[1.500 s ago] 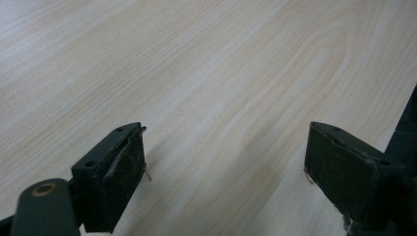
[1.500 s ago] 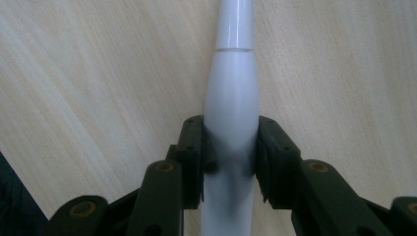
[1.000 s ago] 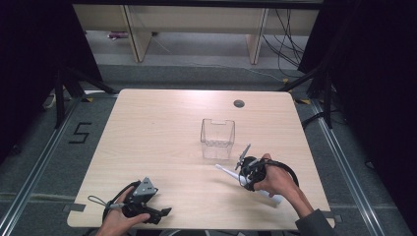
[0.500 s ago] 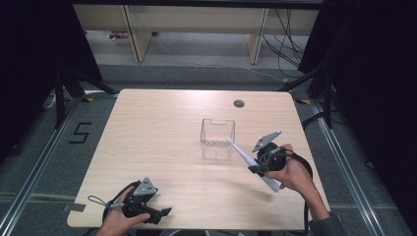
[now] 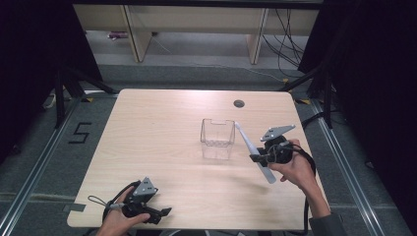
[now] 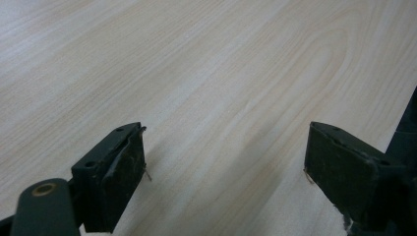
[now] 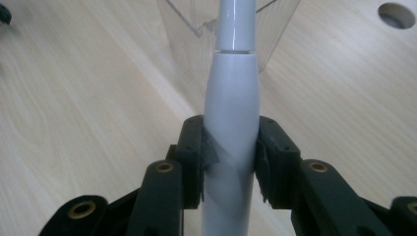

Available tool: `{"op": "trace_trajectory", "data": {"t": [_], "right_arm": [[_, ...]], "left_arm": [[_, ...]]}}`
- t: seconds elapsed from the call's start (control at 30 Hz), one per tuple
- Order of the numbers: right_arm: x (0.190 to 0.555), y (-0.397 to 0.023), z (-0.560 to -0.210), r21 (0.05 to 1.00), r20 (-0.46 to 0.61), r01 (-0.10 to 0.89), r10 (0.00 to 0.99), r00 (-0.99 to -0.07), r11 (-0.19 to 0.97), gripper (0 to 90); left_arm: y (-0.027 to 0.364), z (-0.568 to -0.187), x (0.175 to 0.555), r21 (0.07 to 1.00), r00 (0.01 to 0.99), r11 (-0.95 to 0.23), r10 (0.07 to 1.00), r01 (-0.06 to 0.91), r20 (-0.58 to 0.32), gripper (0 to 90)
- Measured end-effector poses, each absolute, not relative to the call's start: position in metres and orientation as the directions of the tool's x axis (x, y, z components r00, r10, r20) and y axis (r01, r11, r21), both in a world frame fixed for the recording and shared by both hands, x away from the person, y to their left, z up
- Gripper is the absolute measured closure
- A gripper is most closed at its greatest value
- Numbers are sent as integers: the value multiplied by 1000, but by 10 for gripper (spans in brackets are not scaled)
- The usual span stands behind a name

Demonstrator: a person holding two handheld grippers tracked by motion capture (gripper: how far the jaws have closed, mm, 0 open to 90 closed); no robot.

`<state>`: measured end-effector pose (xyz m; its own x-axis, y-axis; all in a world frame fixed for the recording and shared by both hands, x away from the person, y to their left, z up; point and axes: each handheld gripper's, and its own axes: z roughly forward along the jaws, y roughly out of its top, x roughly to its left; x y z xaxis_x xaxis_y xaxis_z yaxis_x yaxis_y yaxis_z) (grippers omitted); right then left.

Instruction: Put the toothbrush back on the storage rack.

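The white toothbrush (image 5: pixel 253 151) is clamped mid-handle in the right gripper (image 5: pixel 259 157), lifted off the table (image 5: pixel 147 137) and tilted, its thin end just beside the rim of the clear bin (image 5: pixel 217 138). The bin looks empty. The left gripper (image 5: pixel 164 212) rests near the front edge, jaws spread, gripping nothing

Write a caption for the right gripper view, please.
Right claw grips a white electric toothbrush, pointing toward the clear container.
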<state>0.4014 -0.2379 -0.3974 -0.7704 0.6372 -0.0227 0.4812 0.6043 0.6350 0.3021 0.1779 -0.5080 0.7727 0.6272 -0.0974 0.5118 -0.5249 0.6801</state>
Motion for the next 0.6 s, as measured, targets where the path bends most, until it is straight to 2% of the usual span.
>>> {"op": "trace_trajectory", "data": {"t": [0.03,0.07,0.2,0.6], "right_arm": [[401,-238,-397,635,-23,481,637,-770,604,667],[398,-236,-395,631,7,531,680,-733,566,667],[407,-240,-390,671,-18,481,661,-750,564,667],[418,-238,-377,713,8,486,686,-727,506,667]], "left_arm": [[178,-508,302,680,773,-525,627,512,-97,148],[178,-508,302,680,773,-525,627,511,-97,148],[178,-508,302,679,772,-523,627,515,-104,148],[178,-508,302,680,773,-525,627,512,-97,149]]}}
